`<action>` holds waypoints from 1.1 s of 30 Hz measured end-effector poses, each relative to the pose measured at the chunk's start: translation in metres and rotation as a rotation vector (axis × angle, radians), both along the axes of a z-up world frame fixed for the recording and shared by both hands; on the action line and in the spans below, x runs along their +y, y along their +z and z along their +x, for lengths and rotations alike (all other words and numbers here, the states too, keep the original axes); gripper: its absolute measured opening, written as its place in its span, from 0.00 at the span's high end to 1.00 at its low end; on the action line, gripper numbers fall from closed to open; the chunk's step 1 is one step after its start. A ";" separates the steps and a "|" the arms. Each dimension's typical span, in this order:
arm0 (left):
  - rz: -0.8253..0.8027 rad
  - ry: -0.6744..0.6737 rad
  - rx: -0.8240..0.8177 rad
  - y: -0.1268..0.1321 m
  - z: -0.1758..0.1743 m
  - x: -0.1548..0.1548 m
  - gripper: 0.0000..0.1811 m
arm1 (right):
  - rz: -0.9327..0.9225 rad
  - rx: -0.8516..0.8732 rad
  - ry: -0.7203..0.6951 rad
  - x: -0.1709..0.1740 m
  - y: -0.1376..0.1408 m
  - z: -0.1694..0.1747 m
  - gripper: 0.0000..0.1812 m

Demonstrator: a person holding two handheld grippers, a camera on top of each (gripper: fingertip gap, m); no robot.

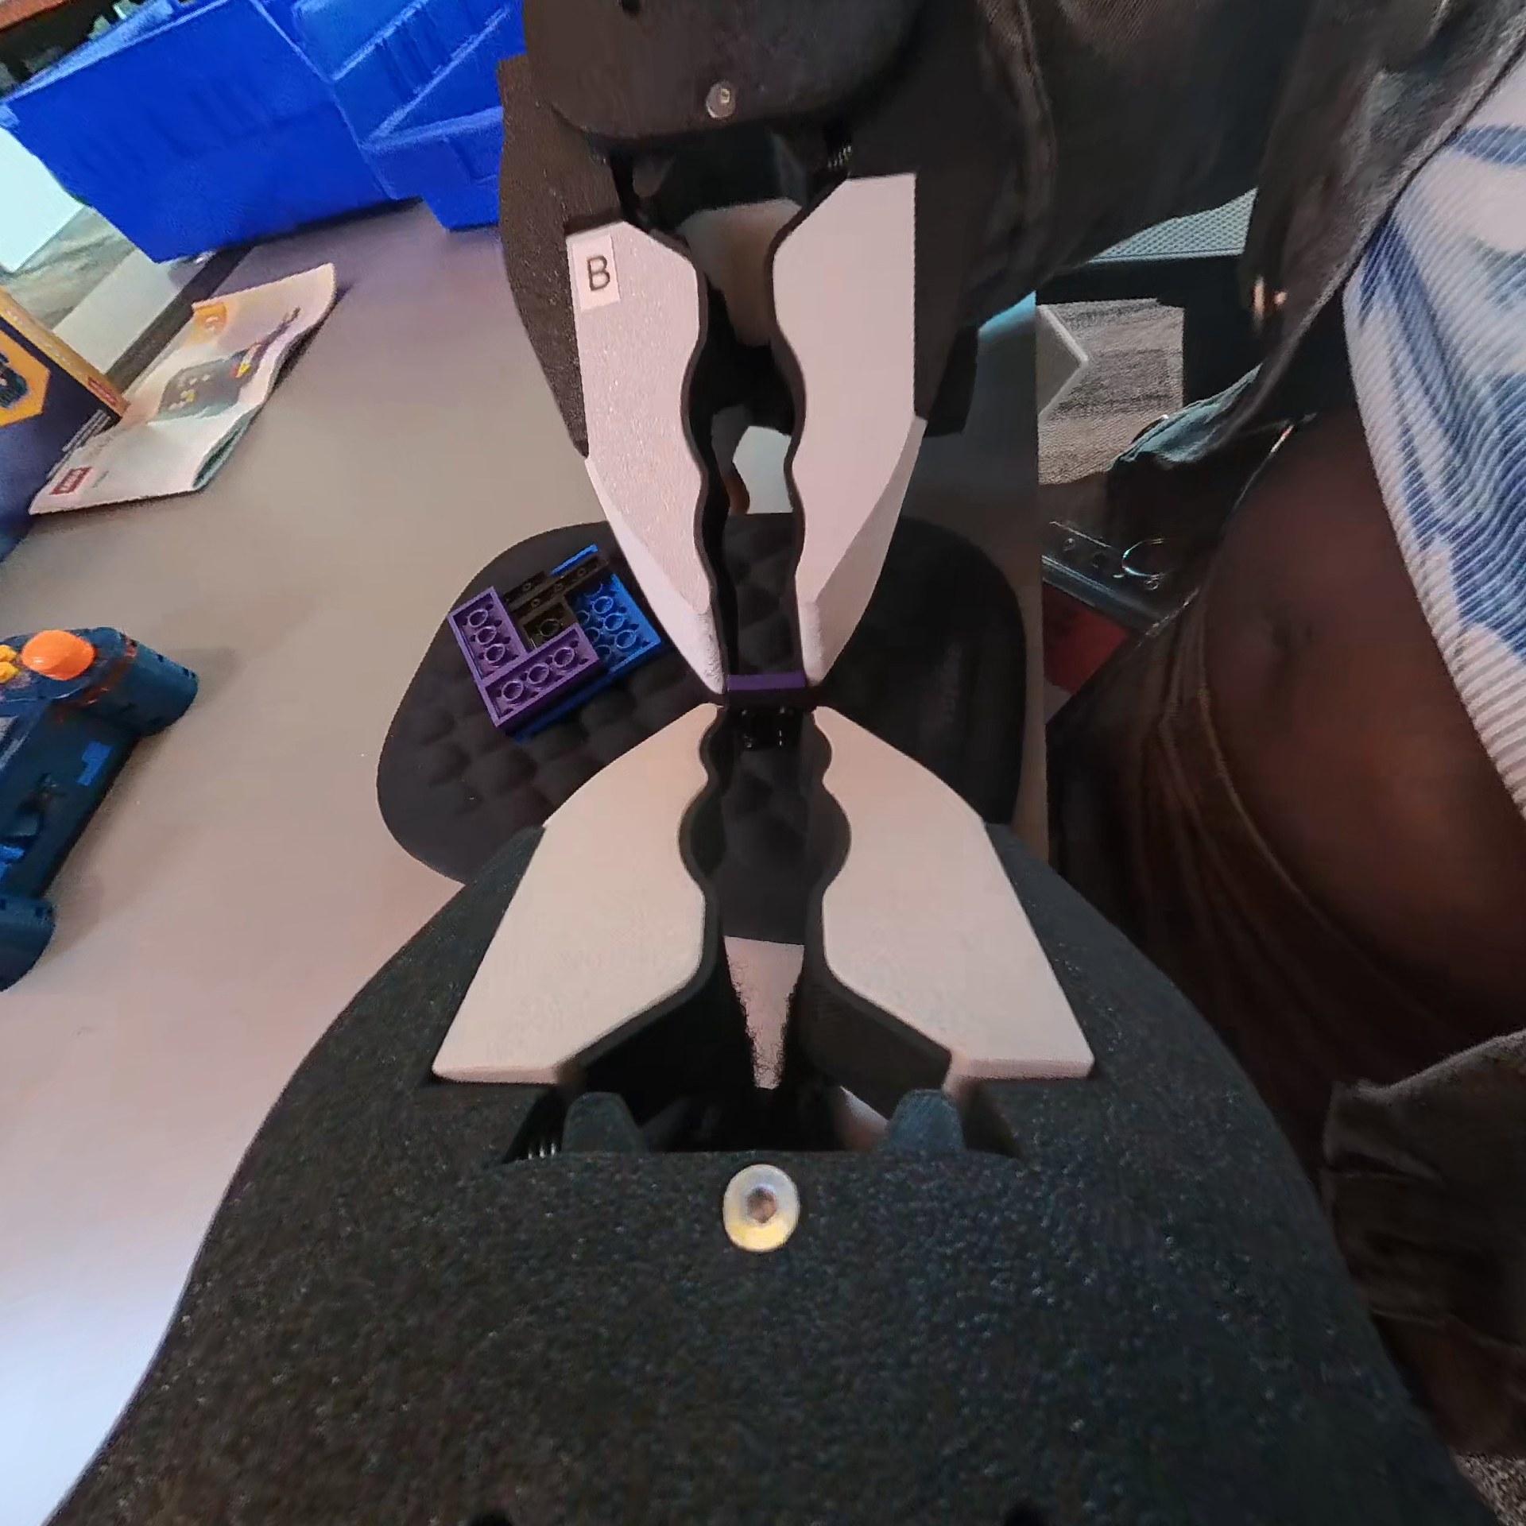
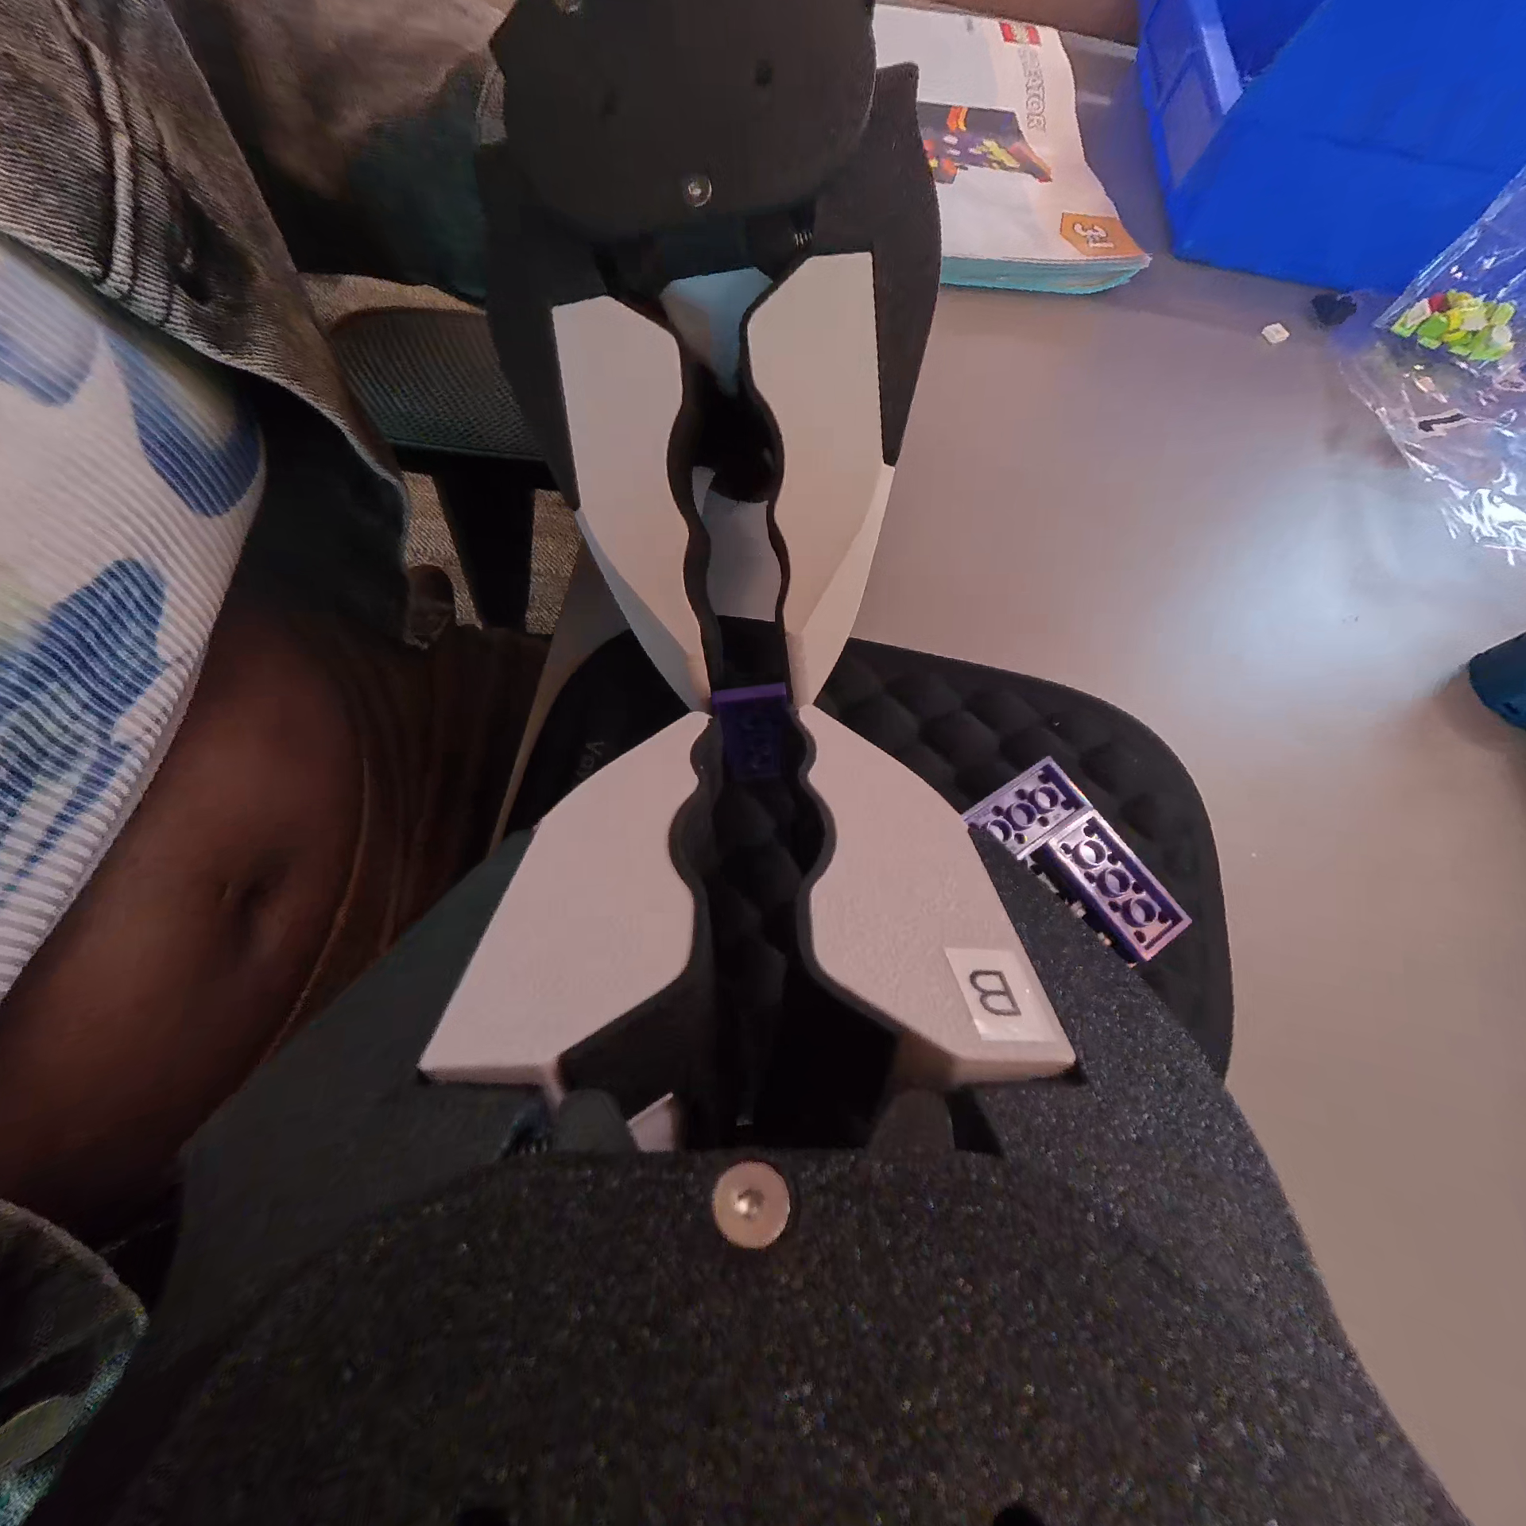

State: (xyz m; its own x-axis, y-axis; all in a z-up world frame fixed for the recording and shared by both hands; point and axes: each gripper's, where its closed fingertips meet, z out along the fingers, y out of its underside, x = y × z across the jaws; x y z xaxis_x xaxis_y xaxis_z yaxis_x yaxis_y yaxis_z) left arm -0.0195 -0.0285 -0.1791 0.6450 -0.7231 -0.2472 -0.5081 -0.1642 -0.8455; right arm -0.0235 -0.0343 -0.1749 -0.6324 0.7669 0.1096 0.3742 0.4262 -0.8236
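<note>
My left gripper [image 1: 764,717] and my right gripper [image 1: 764,673] meet tip to tip above a black quilted pad [image 1: 495,776]. The left gripper is shut on a small black brick [image 1: 764,732]. The right gripper [image 2: 750,731] is shut on a small purple brick [image 2: 751,739], which also shows in the left wrist view [image 1: 764,683]. The two bricks touch each other. In the right wrist view the left gripper [image 2: 747,679] comes down from above and the black brick is hidden. A flat build of purple, blue and black bricks [image 1: 553,640] lies on the pad [image 2: 991,718] and also shows in the right wrist view [image 2: 1082,859].
Blue bins [image 1: 206,149] stand at the back of the grey table. An open booklet [image 1: 182,396], a box [image 1: 33,388] and a blue toy build with an orange knob [image 1: 66,718] lie left. A bag of green pieces [image 2: 1453,372] lies right. A person's arm [image 1: 1321,743] is close by.
</note>
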 end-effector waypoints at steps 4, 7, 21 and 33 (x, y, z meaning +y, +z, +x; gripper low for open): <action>-0.041 0.013 -0.024 0.003 -0.023 -0.012 1.00 | -0.099 -0.046 -0.021 0.024 -0.002 0.019 1.00; -0.073 -0.015 0.071 -0.001 -0.007 0.001 1.00 | -0.059 -0.015 0.015 0.010 0.001 0.006 1.00; 0.177 0.552 -0.235 0.041 -0.100 0.026 0.25 | -0.192 0.151 -0.095 0.026 0.009 0.023 0.70; -0.001 0.157 0.390 0.003 -0.119 0.027 0.70 | -0.494 0.800 -0.416 0.101 0.084 0.038 0.54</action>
